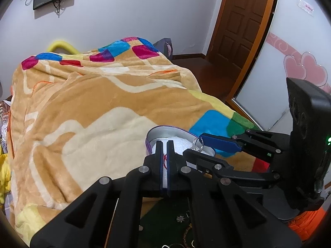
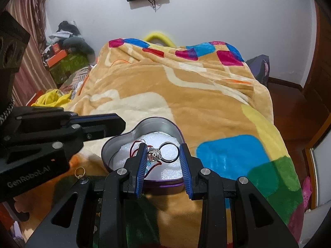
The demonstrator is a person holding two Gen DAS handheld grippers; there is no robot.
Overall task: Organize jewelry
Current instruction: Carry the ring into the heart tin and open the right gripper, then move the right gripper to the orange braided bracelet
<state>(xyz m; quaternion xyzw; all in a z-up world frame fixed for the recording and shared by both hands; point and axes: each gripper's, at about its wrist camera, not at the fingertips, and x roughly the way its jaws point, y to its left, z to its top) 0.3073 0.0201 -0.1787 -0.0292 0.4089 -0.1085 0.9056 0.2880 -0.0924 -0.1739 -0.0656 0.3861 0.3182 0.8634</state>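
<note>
Heart-shaped tin (image 2: 124,136) near blanket's (image 2: 186,95) edge, right gripper (image 2: 163,155) clasping silver ring (image 2: 165,152) over tin, left gripper (image 1: 164,144) clenched on red cord (image 1: 164,159) at tin's rim, open blanket beyond.

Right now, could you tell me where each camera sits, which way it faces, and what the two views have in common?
Left wrist: rides the left gripper, looking down its shut fingers over the heart-shaped tin on the blanket; the right gripper enters from the right.
Right wrist: rides the right gripper, whose fingers clasp a silver ring above the tin; the left gripper enters from the left.
Shared: tin, ring, blanket, both grippers.
</note>
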